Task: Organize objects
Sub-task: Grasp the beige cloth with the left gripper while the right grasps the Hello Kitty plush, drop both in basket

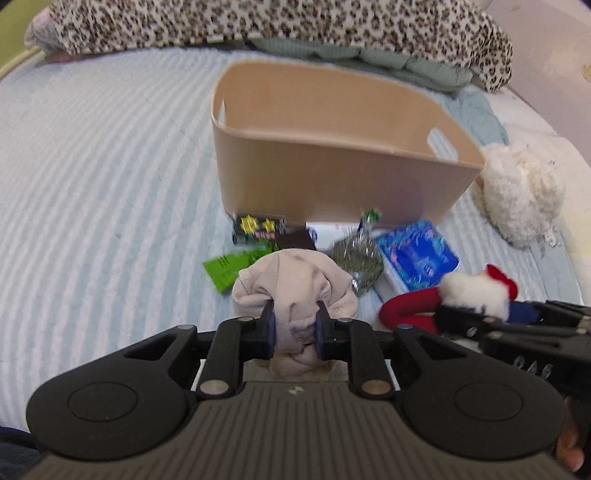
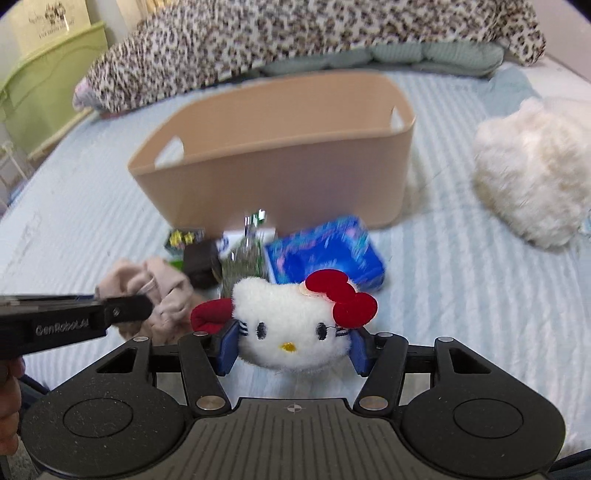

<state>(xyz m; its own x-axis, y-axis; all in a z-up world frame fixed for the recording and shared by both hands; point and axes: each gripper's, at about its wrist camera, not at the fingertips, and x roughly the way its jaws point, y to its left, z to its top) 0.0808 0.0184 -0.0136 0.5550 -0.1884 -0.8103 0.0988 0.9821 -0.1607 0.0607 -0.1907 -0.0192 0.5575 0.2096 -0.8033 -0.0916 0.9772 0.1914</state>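
My left gripper [image 1: 293,328] is shut on a bundled beige cloth [image 1: 295,288], which also shows in the right wrist view [image 2: 162,291]. My right gripper [image 2: 293,349] is shut on the head of a white Hello Kitty plush [image 2: 291,328] with a red bow; the plush also shows at the right of the left wrist view [image 1: 472,291]. A tan open basket [image 1: 332,147] stands on the bed beyond both grippers and shows in the right wrist view too [image 2: 280,162]. Its inside looks empty as far as I see.
Between the grippers and the basket lie a blue packet [image 2: 325,251], a silver scrubber [image 1: 356,260], a green packet [image 1: 229,267] and a dark starred packet [image 1: 258,225]. A fluffy white plush [image 2: 535,177] lies at the right. A leopard blanket [image 1: 258,22] lies behind.
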